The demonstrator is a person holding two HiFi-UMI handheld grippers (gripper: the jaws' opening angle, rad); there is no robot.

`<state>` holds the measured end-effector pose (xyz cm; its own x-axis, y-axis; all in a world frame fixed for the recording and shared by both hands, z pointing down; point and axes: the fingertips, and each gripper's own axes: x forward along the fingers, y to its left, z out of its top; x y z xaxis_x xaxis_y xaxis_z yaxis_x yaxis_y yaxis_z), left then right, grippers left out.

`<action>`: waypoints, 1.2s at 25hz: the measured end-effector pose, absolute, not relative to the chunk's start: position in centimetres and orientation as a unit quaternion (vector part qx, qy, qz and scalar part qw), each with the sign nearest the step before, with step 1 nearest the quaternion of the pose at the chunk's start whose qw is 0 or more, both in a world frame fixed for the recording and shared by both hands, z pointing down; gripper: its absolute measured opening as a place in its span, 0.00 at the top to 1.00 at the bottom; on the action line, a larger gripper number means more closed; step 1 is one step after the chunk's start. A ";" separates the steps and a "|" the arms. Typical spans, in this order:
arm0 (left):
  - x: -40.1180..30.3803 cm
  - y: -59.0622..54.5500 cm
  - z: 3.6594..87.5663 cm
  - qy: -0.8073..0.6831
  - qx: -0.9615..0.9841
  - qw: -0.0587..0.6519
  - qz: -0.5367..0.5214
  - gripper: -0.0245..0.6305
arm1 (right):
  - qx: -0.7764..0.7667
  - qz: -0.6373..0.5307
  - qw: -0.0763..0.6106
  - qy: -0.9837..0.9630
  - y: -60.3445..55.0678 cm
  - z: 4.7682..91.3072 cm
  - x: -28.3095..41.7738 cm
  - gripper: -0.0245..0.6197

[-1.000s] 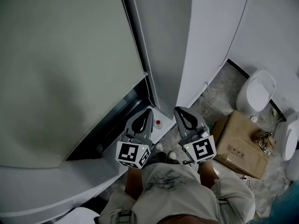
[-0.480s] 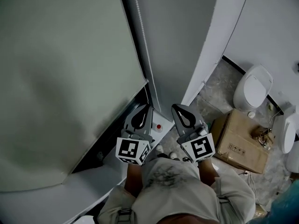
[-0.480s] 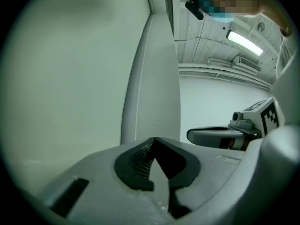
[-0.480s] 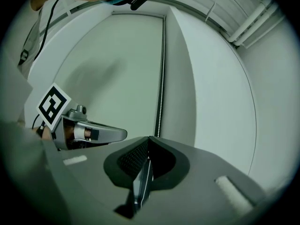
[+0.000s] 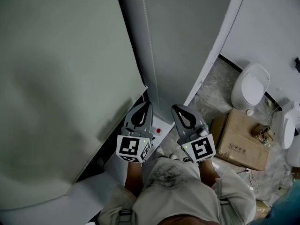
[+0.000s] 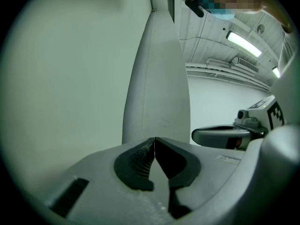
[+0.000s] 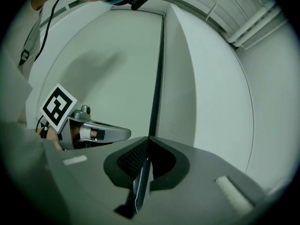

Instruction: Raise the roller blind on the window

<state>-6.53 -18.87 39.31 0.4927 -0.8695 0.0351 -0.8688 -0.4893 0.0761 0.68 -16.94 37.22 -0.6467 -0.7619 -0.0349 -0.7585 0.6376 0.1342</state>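
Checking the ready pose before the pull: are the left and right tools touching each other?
Apart. The head view shows the left tool and right tool side by side, with a small red object visible in the gap between them.

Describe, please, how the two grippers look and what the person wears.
The left gripper and the right gripper are both grey, with tapering jaws around a black teardrop-shaped hollow. Each carries a cube with black-and-white square markers and a small green light. The pads are black and ribbed. The person wears light beige-grey clothing.
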 end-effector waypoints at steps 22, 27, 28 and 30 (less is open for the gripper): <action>-5.2 -25.7 38.2 -0.494 0.869 0.026 0.011 0.85 | 0.429 -0.065 0.029 -0.901 -19.9 37.2 0.6 0.95; -4.8 -26.7 38.0 -0.487 0.873 0.024 0.009 0.82 | 0.434 -0.065 0.036 -0.898 -20.0 37.4 0.7 0.95; -4.7 -26.9 38.0 -0.486 0.873 0.023 0.009 0.82 | 0.435 -0.066 0.036 -0.897 -20.0 37.4 0.8 0.95; -4.6 -27.1 38.2 -0.484 0.874 0.024 0.009 0.81 | 0.438 -0.067 0.037 -0.896 -20.0 37.6 0.9 0.95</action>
